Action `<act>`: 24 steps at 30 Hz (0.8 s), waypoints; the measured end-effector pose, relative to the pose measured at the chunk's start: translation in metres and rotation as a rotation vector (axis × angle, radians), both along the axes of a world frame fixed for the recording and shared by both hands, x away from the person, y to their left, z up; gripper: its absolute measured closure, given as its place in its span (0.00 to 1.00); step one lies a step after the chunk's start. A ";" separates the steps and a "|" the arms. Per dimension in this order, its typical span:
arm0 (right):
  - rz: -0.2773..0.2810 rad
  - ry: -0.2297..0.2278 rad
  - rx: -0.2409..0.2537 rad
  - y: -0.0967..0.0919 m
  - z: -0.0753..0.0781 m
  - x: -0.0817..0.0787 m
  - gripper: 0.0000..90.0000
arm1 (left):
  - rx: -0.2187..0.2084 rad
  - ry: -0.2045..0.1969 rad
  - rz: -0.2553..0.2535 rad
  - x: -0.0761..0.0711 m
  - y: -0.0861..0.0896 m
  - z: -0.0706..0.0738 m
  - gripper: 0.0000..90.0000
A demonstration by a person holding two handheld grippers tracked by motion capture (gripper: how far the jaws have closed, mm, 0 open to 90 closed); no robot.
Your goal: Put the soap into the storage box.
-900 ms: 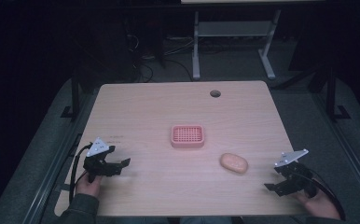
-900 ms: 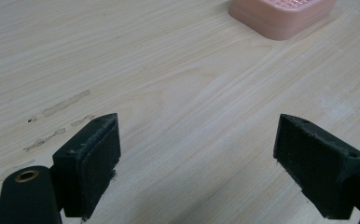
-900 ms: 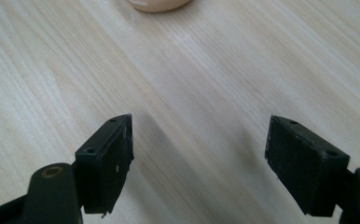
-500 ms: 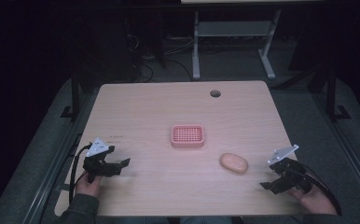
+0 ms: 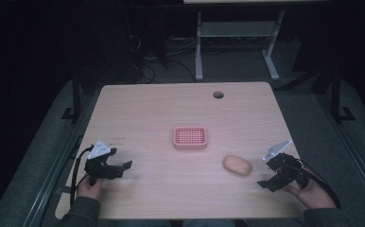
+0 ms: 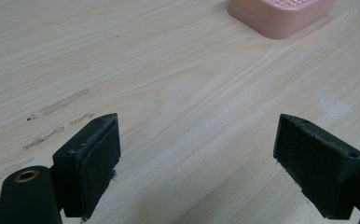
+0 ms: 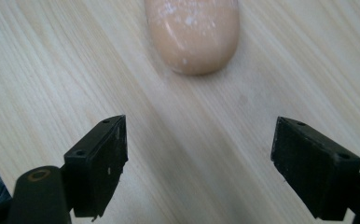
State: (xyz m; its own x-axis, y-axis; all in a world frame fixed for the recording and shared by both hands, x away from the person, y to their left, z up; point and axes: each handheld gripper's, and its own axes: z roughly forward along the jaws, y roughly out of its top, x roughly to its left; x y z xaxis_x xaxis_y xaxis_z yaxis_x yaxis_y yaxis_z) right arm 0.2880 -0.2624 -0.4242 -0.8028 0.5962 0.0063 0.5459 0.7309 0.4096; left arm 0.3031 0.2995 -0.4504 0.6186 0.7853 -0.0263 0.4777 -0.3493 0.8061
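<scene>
1. At the near left of the counter [image 5: 138,113] the left tongs [image 5: 119,166] sit low in a hand, jaws spread wide with nothing between them. In the left gripper view they point across bare wood, where a few faint scuff marks [image 6: 57,122] show, toward the pink tray.
2. In the middle of the counter lies that pink slotted tray [image 5: 190,137], likely a soap dish, empty and flat, well apart from both tongs.
3. Right of the tray and nearer lies a peach oval bar [image 5: 237,165], probably soap, flat on the wood and apart from the tray.
4. At the near right the right tongs [image 5: 265,183] are held close by the bar, jaws wide apart and empty. In the right gripper view the bar [image 7: 192,32] lies just ahead of the jaws, not yet between them.
5. My guess: the bar is light and stiff, but smooth and rounded, so it may squirt out of a pinch. I would take it across its narrow waist, low on its sides, and squeeze gently.
</scene>
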 end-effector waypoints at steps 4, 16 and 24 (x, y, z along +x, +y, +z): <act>0.022 0.002 -0.007 0.009 0.004 0.005 0.19 | 0.000 0.001 0.000 0.000 0.000 0.000 0.16; 0.100 0.012 -0.049 0.039 0.009 0.022 0.18 | -0.001 0.001 -0.003 0.000 0.000 0.000 0.16; 0.135 0.011 -0.068 0.055 0.010 0.032 0.19 | -0.005 -0.001 0.001 0.000 0.001 0.001 0.16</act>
State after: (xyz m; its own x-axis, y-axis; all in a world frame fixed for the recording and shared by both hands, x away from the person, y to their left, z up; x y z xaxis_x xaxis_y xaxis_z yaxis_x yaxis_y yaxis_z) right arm 0.3204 -0.2074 -0.4137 -0.8760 0.4818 -0.0208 0.4448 0.8239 0.3512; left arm 0.3028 0.3001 -0.4499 0.6181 0.7855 -0.0292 0.4770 -0.3453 0.8083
